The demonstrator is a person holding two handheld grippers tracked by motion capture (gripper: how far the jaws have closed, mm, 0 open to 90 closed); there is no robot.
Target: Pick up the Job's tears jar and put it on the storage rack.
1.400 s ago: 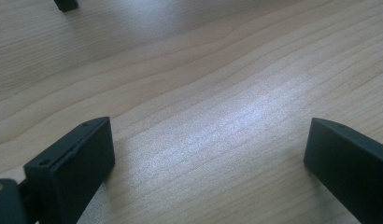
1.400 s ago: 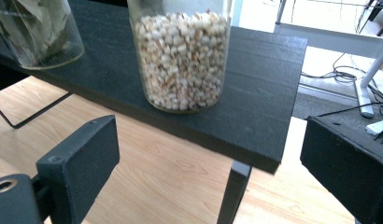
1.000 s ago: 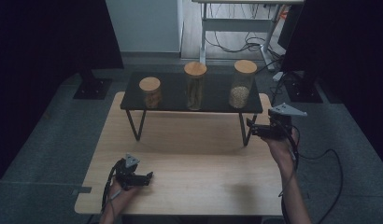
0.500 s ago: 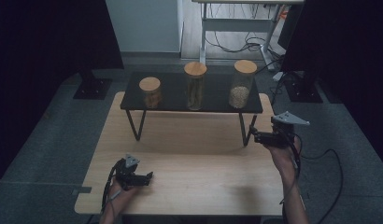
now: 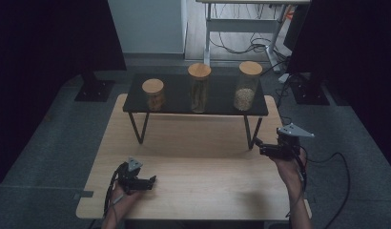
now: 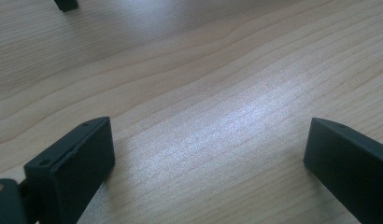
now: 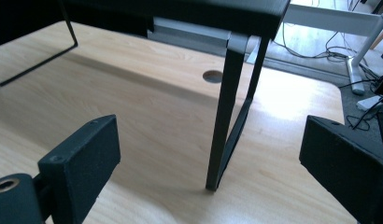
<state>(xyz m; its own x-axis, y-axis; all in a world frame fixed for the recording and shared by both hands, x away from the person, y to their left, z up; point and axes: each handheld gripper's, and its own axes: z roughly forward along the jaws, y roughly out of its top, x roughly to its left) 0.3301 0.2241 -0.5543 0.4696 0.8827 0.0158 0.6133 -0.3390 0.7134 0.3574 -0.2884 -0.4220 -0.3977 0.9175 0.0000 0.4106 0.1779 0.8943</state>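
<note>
Three glass jars with wooden lids stand on a low black shelf [image 5: 179, 106]: a short one [image 5: 153, 94] at the left, a tall one [image 5: 199, 88] in the middle, and one holding pale grains [image 5: 246, 86] at the right. My left gripper [image 5: 153, 180] rests near the table's front left, pointing right. In its own view the left gripper [image 6: 206, 140] is open over bare wood. My right gripper [image 5: 258, 145] hovers by the shelf's right leg, pointing left. Seen along its own jaws, the right gripper [image 7: 210, 135] is open and empty, facing that leg [image 7: 227, 116].
The wooden table [image 5: 198, 148] has free room in front of the shelf, between the two hands. A cable hole [image 7: 212, 76] sits in the tabletop under the shelf. Dark floor, stands and cables surround the table; a cable trails off the right edge.
My right gripper has come down and back toward the near edge, ending beside the shelf's right leg. The left gripper has stayed put.
</note>
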